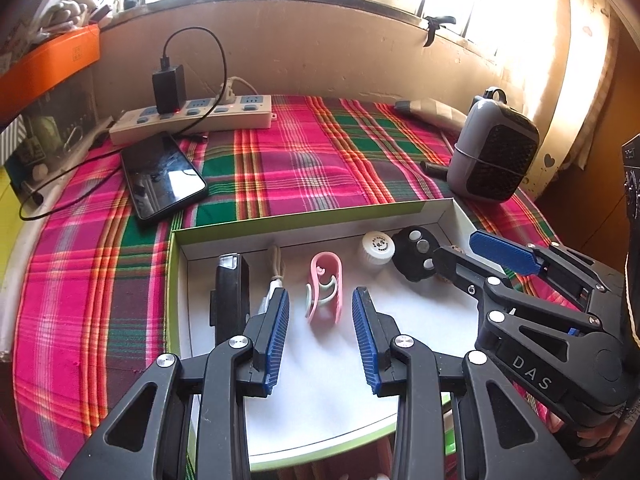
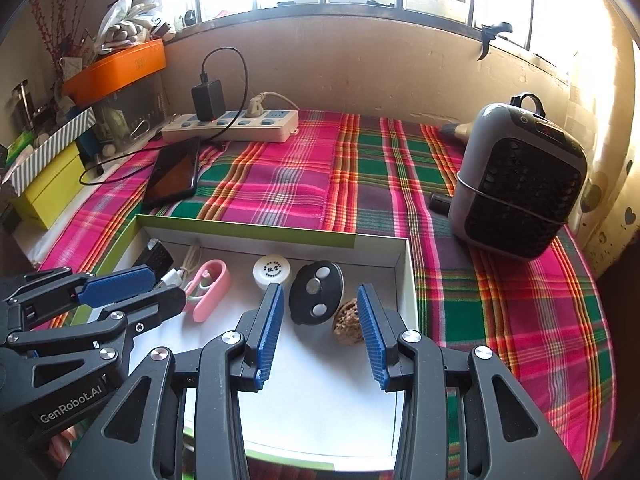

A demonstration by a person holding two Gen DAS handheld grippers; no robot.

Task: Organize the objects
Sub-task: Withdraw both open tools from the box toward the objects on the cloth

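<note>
A shallow white box with a green rim (image 1: 280, 222) (image 2: 248, 227) sits on the plaid cloth. In it lie a black block (image 1: 230, 296), a white cable (image 1: 274, 280), a pink clip (image 1: 325, 286) (image 2: 210, 286), a white round cap (image 1: 376, 246) (image 2: 272, 271), a black oval piece with silver dots (image 1: 414, 252) (image 2: 317, 293) and a brown walnut (image 2: 347, 322). My left gripper (image 1: 322, 298) is open above the box, its jaws either side of the pink clip. My right gripper (image 2: 320, 294) is open over the black oval piece and walnut. Each gripper shows in the other's view: the right one (image 1: 476, 258), the left one (image 2: 160, 284).
A black phone (image 1: 162, 174) (image 2: 174, 172) and a white power strip (image 1: 192, 118) (image 2: 232, 126) with a black charger lie at the back left. A grey heater (image 1: 494, 148) (image 2: 520, 180) stands at the right. An orange box (image 2: 116, 66) and yellow box (image 2: 48, 196) crowd the left shelf.
</note>
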